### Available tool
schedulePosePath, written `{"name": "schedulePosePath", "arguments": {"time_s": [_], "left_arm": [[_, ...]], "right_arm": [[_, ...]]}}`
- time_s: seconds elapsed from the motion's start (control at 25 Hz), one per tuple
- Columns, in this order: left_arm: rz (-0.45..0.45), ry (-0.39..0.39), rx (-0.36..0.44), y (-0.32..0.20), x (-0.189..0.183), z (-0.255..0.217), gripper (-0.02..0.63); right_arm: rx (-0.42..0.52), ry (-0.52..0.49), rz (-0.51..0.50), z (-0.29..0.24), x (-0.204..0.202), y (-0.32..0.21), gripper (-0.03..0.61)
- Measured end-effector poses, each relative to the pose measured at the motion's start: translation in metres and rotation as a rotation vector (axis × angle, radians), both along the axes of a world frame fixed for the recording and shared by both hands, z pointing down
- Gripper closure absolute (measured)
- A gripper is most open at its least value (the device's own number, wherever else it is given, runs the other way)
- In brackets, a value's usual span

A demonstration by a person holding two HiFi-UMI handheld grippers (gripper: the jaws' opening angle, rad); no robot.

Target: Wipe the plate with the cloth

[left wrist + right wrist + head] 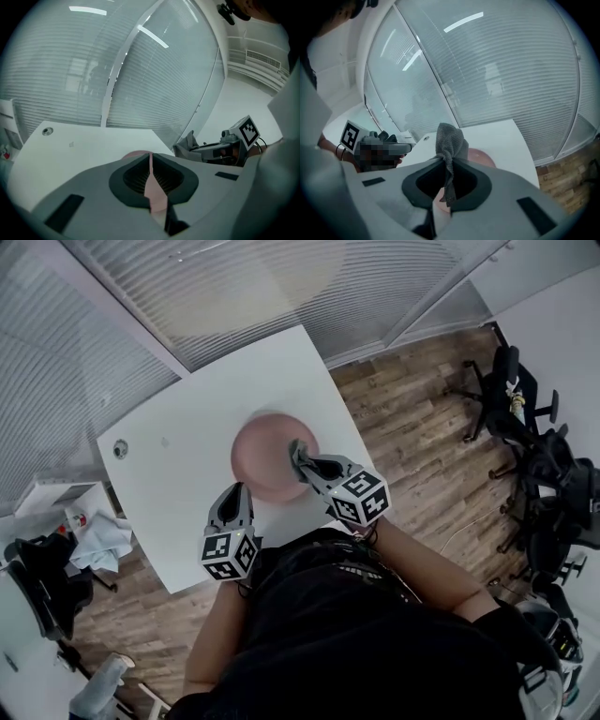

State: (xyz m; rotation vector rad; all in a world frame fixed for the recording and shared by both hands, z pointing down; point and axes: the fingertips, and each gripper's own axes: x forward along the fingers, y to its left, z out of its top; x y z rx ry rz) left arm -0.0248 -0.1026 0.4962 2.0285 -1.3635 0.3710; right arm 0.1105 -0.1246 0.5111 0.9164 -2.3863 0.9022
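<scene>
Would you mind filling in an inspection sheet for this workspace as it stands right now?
surface: white table, plain top.
job's things: pink plate lies flat on the table. Grey cloth is bunched in the right gripper, over the plate's right side; contact unclear.
clutter: only a small round fitting set in the table's far left corner.
grippers: right gripper shut on the cloth. Left gripper has its jaws together, holds nothing and sits at the plate's near edge.
cables: nothing seen on the table.
surroundings: wooden floor, office chairs at right, glass walls with blinds.
</scene>
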Motion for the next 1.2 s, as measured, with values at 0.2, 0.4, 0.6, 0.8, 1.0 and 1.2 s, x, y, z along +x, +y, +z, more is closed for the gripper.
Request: {"name": "schedulePosePath", "arguments": {"time_s": [0.2,0.4,0.6,0.8,1.0,1.2], "left_arm": [[-0.001,0.001,-0.071,-0.002,-0.011,0.033,0.584],[-0.013,0.008,-0.110,-0.007,-0.021,0.057,0.543],[-0.026,0.007,-0.179,-0.014,-0.035,0.090,0.520],[-0.045,0.023,-0.254,-0.022,-0.043,0.118,0.491],[-0.056,0.045,-0.318,-0.024,-0.045,0.145,0.483],[-0.053,0.057,-0.372,-0.026,-0.041,0.157,0.483]], "right_arm": [[-0.110,0.062,0.019,0.039,-0.001,-0.012,0.541],[-0.166,0.125,-0.037,0.068,-0.006,-0.021,0.541],[-0.217,0.194,-0.046,0.097,-0.008,-0.037,0.540],[-0.271,0.263,-0.043,0.122,-0.010,-0.054,0.540],[-0.337,0.338,-0.022,0.141,-0.009,-0.070,0.541],[-0.409,0.406,-0.046,0.161,-0.010,-0.074,0.541]]}}
